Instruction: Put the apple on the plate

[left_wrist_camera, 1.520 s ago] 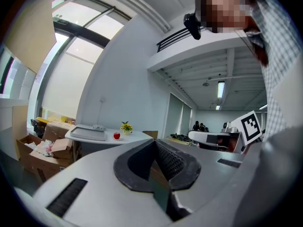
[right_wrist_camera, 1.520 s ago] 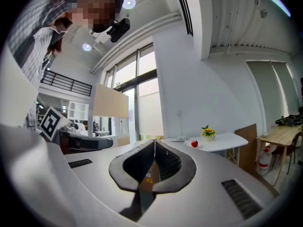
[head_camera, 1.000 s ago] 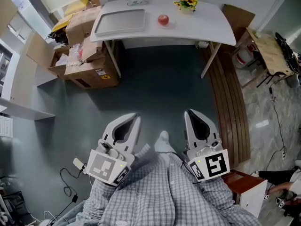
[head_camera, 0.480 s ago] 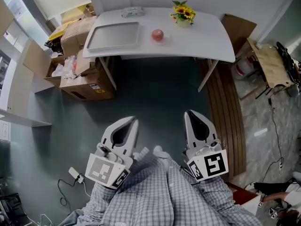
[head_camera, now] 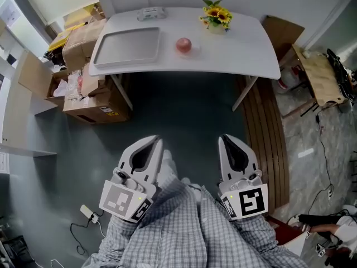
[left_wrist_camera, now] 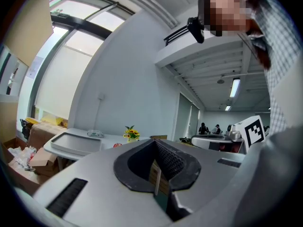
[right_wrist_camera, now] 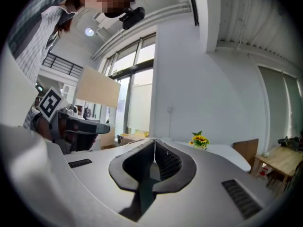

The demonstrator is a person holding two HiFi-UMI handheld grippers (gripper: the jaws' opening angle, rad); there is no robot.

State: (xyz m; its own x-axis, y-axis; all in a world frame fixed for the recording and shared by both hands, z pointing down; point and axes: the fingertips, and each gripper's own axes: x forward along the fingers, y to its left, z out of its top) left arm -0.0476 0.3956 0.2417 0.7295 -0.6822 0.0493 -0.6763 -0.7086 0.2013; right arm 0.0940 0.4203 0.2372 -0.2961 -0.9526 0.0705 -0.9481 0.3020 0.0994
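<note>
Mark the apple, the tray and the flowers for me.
apple [head_camera: 183, 45], head view, middle of its top.
tray [head_camera: 127, 46], head view, its bare floor.
flowers [head_camera: 217, 15], head view, on the yellow blooms.

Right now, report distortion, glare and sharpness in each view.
Head view: evenly lit and sharp; the white table looks bowed by the wide lens, and the apple reads clearly. Left gripper view: strong fisheye with dark corners, windows washed out, the left gripper filling the lower half. Right gripper view: same fisheye, bright glare at the glass, sunflowers fairly crisp.
</note>
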